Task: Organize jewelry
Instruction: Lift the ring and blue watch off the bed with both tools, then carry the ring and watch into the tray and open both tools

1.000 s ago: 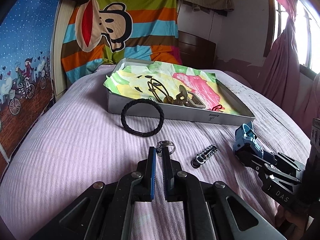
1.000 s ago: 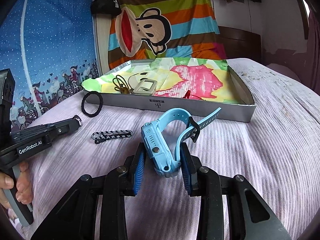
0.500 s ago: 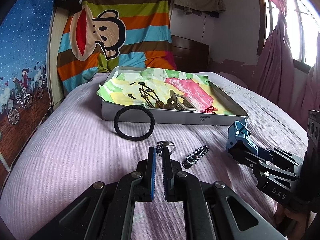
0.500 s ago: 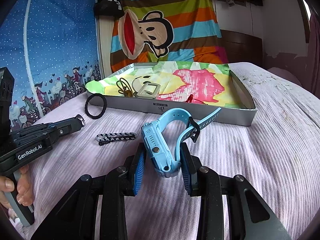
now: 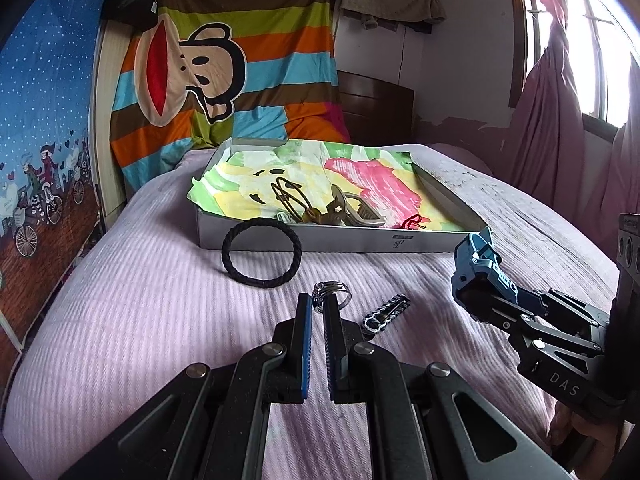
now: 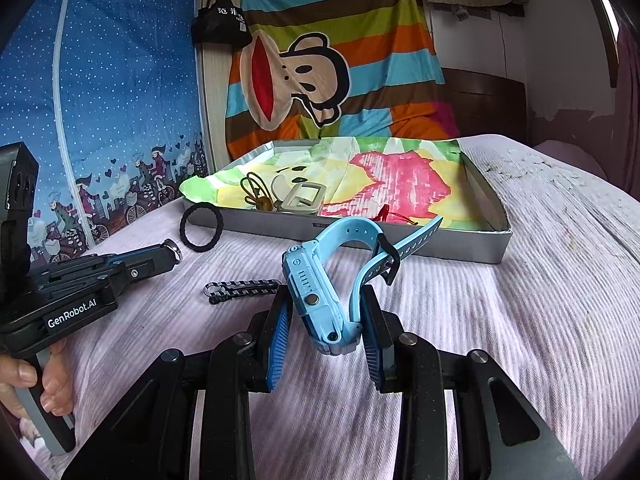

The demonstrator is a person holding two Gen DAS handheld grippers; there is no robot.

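My left gripper (image 5: 318, 302) is shut on a small silver ring (image 5: 334, 289) that sticks out past its tips, above the pink bedspread. In the right wrist view my right gripper (image 6: 325, 296) is shut on the body of a light blue watch (image 6: 316, 280), its strap arching forward. Ahead of both lies a grey tray (image 5: 280, 242) lined with colourful paper, holding brown hair ties, a beige clip (image 6: 300, 198) and a red string (image 6: 386, 214). From the left wrist view the right gripper (image 5: 476, 276) and the watch (image 5: 480, 254) show at the right.
A black braided band (image 5: 261, 258) leans on the tray's front wall. A black-and-white chain bracelet (image 5: 386, 312) lies on the bedspread between the grippers. A striped monkey blanket hangs behind the tray, a curtain and window at the right. A hand (image 6: 28, 380) holds the left gripper's handle.
Both wrist views have tilted and shifted a little relative to the tray. Each gripper has kept its hold; the band and the bracelet have not moved.
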